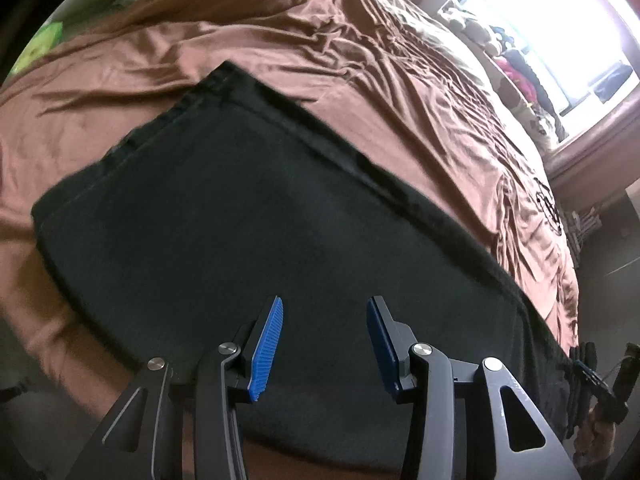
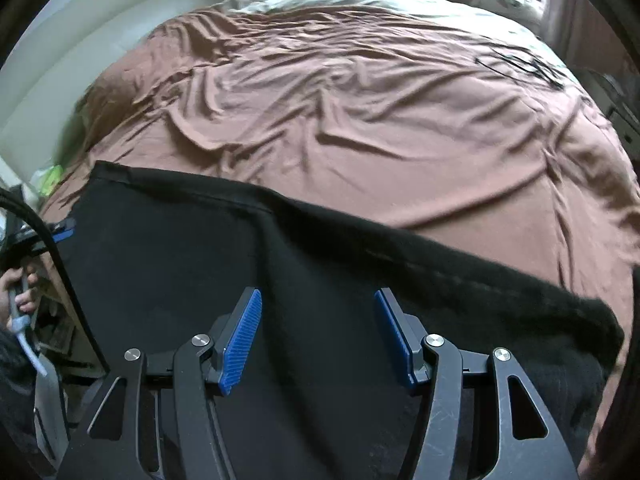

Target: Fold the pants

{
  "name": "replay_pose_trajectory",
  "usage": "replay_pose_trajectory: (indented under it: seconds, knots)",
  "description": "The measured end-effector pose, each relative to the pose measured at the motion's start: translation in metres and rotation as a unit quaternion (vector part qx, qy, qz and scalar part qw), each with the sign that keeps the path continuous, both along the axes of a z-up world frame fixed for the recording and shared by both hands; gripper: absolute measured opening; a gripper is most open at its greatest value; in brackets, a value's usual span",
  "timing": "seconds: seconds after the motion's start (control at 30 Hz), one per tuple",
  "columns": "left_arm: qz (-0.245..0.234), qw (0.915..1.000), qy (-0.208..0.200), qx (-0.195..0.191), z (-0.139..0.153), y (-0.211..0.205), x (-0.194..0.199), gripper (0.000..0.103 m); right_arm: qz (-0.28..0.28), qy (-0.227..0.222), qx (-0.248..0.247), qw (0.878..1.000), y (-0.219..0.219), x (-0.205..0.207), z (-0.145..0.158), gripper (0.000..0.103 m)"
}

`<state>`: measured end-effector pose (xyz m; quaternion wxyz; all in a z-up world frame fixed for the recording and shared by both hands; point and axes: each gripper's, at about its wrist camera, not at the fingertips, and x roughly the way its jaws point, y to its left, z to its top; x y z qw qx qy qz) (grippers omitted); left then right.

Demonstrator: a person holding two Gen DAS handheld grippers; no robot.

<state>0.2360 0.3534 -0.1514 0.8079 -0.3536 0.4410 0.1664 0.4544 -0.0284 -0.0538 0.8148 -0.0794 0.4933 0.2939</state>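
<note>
Black pants [image 1: 248, 216] lie flat on the brown bedsheet [image 1: 280, 40], stretching from a hem at the upper left toward the lower right. My left gripper [image 1: 326, 302] hovers over the pants near the bed's front edge, its blue pads [image 1: 268, 344] apart with nothing pinched between them. In the right wrist view the same pants [image 2: 180, 264] fill the lower half. My right gripper [image 2: 318, 294] stands open above them, also holding nothing. The left gripper [image 2: 60, 232] shows at that view's left edge, with a hand [image 2: 20, 296] on its handle.
The wrinkled brown sheet [image 2: 360, 112] covers the bed beyond the pants. A bright window [image 1: 560, 32] with clutter on its sill lies at the far right. A green item [image 1: 40, 44] sits at the bed's far left corner. A pale wall or headboard [image 2: 72, 64] borders the bed.
</note>
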Motion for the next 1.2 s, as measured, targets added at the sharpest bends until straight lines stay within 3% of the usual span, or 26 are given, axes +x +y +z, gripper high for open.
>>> replay_pose_trajectory:
  seconds: [0.17,0.47,0.7,1.03,1.2]
  knots:
    - [0.017,0.9999,-0.002,-0.002,-0.008,0.003,-0.029,0.046,-0.044,0.020,-0.025,0.999,-0.012,0.002,-0.016,0.057]
    - [0.078,0.9966,-0.024,-0.011,-0.008,0.025,-0.081,0.046,-0.084,0.069,-0.077,0.991,0.009,0.033,-0.063,0.056]
    - [0.131,0.9901,-0.035,-0.036,-0.017,0.056,-0.112,0.046,-0.097,0.061,-0.092,0.989,0.034,0.058,-0.082,0.056]
    - [0.166,0.9831,-0.045,-0.063,-0.037,0.092,-0.110,0.046,-0.111,0.051,-0.091,0.988,0.045,0.082,-0.091,0.054]
    - [0.178,0.9804,-0.062,-0.058,-0.036,0.107,-0.101,0.046,-0.111,0.045,-0.097,0.988,0.049,0.091,-0.092,0.054]
